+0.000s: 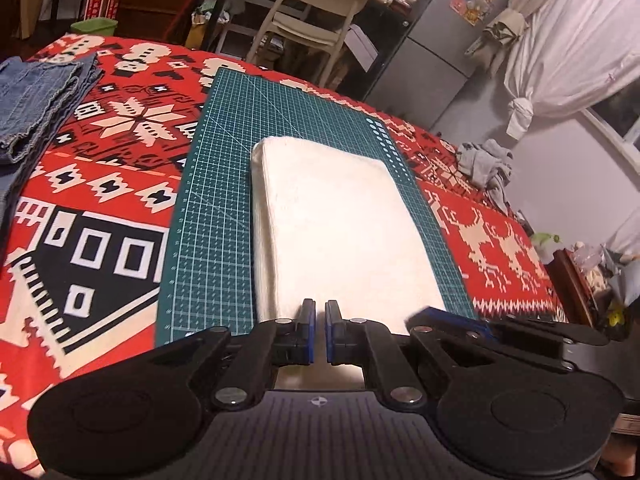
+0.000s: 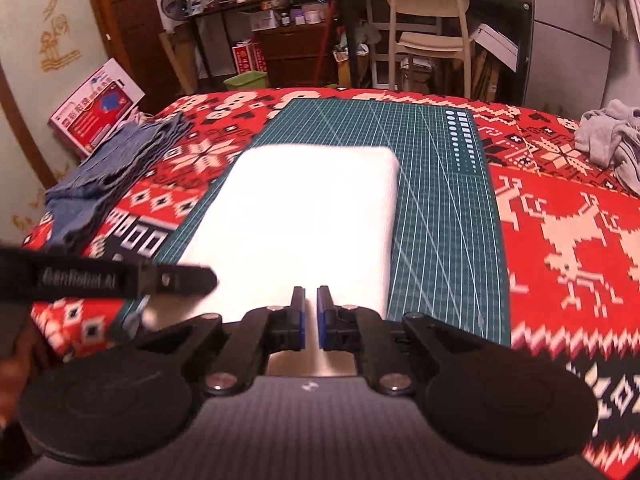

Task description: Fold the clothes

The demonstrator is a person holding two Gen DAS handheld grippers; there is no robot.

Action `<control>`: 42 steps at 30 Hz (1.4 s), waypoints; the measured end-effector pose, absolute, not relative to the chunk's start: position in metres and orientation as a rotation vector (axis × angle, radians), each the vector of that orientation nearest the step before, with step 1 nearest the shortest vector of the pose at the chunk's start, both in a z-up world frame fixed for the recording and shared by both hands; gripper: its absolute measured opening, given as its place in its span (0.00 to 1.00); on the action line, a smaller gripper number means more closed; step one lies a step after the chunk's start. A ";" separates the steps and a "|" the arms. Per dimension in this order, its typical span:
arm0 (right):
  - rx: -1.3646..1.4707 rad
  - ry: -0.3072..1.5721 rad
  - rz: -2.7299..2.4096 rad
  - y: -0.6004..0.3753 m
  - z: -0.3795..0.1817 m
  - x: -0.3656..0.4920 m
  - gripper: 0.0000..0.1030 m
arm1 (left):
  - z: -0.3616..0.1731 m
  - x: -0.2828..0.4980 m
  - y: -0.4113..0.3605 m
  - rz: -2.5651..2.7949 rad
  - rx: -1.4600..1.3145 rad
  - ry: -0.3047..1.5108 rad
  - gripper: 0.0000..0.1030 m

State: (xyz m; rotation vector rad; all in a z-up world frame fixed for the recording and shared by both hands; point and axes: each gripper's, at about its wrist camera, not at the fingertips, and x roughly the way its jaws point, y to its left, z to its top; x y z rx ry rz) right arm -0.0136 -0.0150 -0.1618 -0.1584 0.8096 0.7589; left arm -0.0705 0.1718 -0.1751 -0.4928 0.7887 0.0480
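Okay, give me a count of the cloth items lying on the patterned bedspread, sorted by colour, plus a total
White: 1, the folded white towel on the green cutting mat
Blue: 1, the folded denim piece to the mat's left
Grey: 1, the crumpled grey garment to the mat's right
Total: 3

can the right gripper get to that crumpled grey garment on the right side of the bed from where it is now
Probably yes. The right gripper sits shut over the near edge of the folded white towel, and only bare patterned blanket lies between it and the grey garment. It would have to open first.
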 end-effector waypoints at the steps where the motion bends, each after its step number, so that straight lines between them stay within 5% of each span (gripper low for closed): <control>1: -0.156 0.810 0.763 -0.019 -0.161 -0.019 0.06 | -0.174 -0.073 0.171 0.049 -0.481 0.789 0.07; 17: -0.264 0.780 0.686 -0.075 -0.164 -0.050 0.12 | -0.164 -0.086 0.151 0.040 -0.380 0.805 0.07; 20: -0.258 0.767 0.691 -0.073 -0.170 -0.050 0.21 | -0.163 -0.085 0.149 0.031 -0.388 0.809 0.07; 42: -0.166 0.700 0.705 -0.065 -0.183 -0.049 0.22 | -0.162 -0.053 0.105 -0.166 -0.361 0.830 0.07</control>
